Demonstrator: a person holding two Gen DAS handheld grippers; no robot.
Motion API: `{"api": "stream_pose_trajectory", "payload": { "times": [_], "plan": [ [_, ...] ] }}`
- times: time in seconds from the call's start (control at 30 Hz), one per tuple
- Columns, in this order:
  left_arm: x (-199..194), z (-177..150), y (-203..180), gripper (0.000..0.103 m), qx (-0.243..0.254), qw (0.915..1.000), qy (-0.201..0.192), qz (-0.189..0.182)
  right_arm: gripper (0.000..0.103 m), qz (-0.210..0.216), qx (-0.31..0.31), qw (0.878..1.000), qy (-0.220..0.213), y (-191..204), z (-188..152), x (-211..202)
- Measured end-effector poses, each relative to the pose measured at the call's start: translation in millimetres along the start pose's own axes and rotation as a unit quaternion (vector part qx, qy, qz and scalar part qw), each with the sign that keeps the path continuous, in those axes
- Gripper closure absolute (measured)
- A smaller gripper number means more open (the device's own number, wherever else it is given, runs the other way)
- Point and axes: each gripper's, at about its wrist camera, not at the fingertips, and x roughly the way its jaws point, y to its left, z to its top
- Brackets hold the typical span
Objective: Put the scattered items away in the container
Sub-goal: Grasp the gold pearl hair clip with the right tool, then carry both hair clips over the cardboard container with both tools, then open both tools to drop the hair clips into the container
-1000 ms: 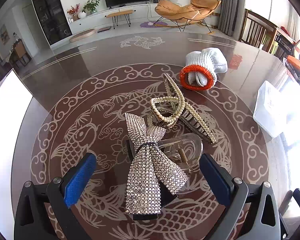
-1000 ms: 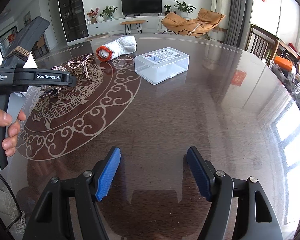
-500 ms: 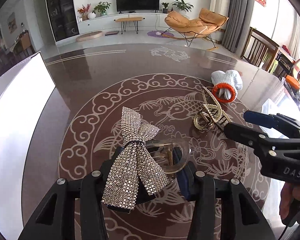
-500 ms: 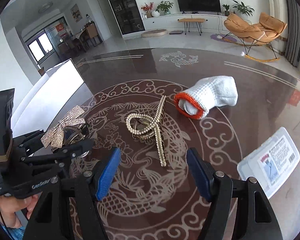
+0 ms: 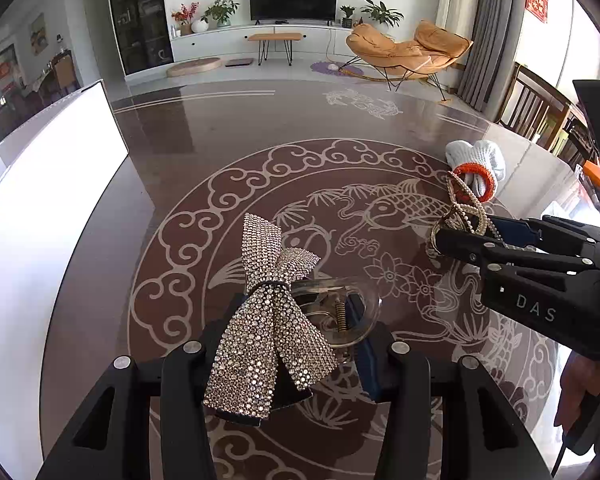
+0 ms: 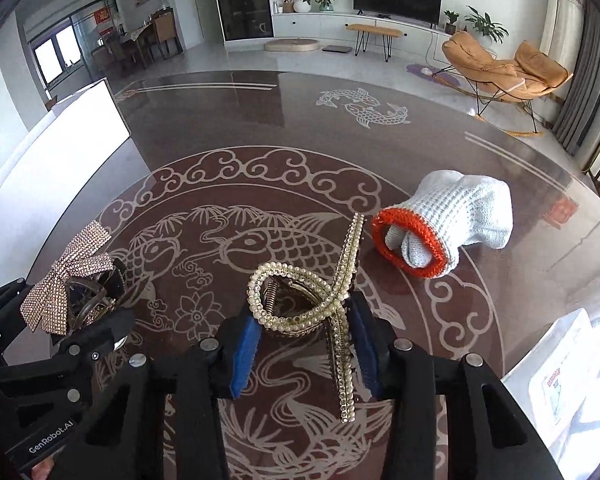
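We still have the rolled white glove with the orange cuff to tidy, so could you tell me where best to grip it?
Grip the glove across its knitted white body, coming from above: it lies on its side on the table, soft and rolled, wider than its open cuff.

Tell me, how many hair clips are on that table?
2. The rhinestone bow hair clip sits between the left gripper's fingers; the pearl claw clip sits between the right gripper's closing fingers, near the rolled glove. Others may lie outside view.
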Motion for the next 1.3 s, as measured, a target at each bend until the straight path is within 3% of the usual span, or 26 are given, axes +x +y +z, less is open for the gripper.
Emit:
{"api": "stream_pose_trajectory", "payload": {
  "times": [0.4, 0.53, 0.63, 0.8, 0.9, 1.0, 1.13, 1.3],
  "plan": [
    [-67, -2, 9, 0.054, -0.007, 0.9991, -0.040, -0.005, 0.059, 0.017, -0.020, 0.999, -0.024, 14, -20, -84],
    [-105, -1, 37, 0.054, -0.037, 0.9973, -0.052, -0.036, 0.059, 0.033, -0.043, 0.998, -0.041, 44, -16, -117],
    [-144, -2, 82, 0.054, -0.055, 0.9956, -0.068, -0.035, 0.059, 0.062, -0.066, 0.994, -0.063, 86, -1, -142],
    [-192, -9, 198, 0.054, -0.098, 0.9923, -0.072, 0.022, 0.059, 0.149, -0.110, 0.979, -0.091, 189, 33, -168],
    [-201, -17, 266, 0.054, -0.117, 0.9881, -0.060, 0.079, 0.059, 0.201, -0.135, 0.967, -0.084, 260, 50, -161],
    [-192, -26, 317, 0.054, -0.138, 0.9846, -0.032, 0.102, 0.059, 0.237, -0.165, 0.955, -0.068, 327, 57, -147],
    [-158, -46, 355, 0.054, -0.152, 0.9823, 0.021, 0.107, 0.059, 0.239, -0.205, 0.949, -0.025, 396, 50, -109],
    [-121, -65, 378, 0.054, -0.185, 0.9750, 0.076, 0.097, 0.059, 0.208, -0.239, 0.948, 0.019, 435, 35, -67]
  ]
}}
